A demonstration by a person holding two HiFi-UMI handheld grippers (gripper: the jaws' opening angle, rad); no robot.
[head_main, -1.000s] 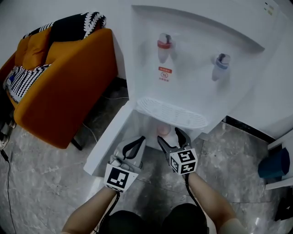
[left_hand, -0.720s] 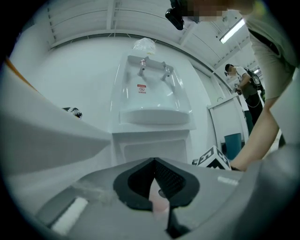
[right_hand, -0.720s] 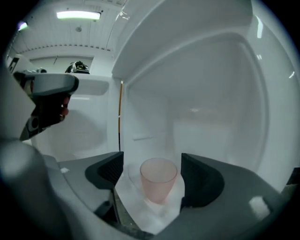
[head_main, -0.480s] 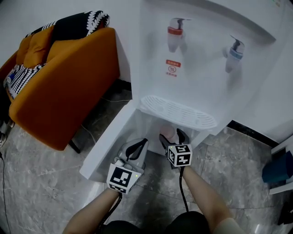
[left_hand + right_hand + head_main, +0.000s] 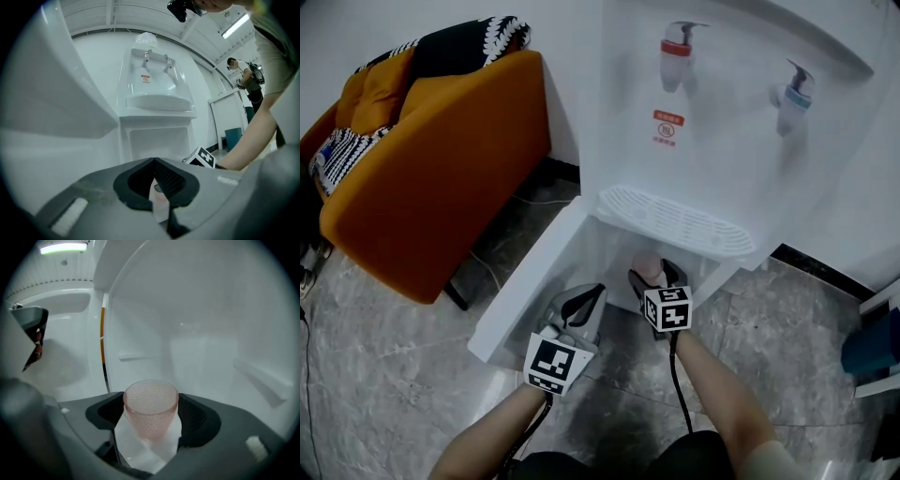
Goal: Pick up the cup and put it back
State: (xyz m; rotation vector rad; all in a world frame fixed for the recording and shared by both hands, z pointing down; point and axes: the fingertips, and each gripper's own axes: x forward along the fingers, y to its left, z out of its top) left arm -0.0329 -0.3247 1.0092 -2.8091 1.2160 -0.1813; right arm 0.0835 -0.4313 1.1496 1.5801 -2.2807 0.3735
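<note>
A pink dimpled cup [image 5: 151,408] stands upright between the pads of my right gripper [image 5: 151,417], which is shut on it. In the head view the cup [image 5: 648,267] and right gripper [image 5: 654,277] sit at the mouth of the white water dispenser's open lower cabinet [image 5: 609,253], under the drip tray [image 5: 675,217]. My left gripper [image 5: 584,298] hovers just left of it, near the open cabinet door [image 5: 525,286], its tips touching and holding nothing. The left gripper view looks over its joined jaws at the cup [image 5: 159,197], and the left gripper [image 5: 153,161] is shut.
An orange armchair [image 5: 431,178] with patterned cushions stands to the left. The dispenser's red tap [image 5: 677,47] and blue tap [image 5: 795,92] are above the drip tray. A dark blue bin [image 5: 872,342] is at the right edge. A thin cable [image 5: 492,274] lies on the marble floor.
The right gripper has moved forward with the cup toward the cabinet opening. The left gripper has hardly shifted. The head camera has drawn slightly closer to the dispenser.
</note>
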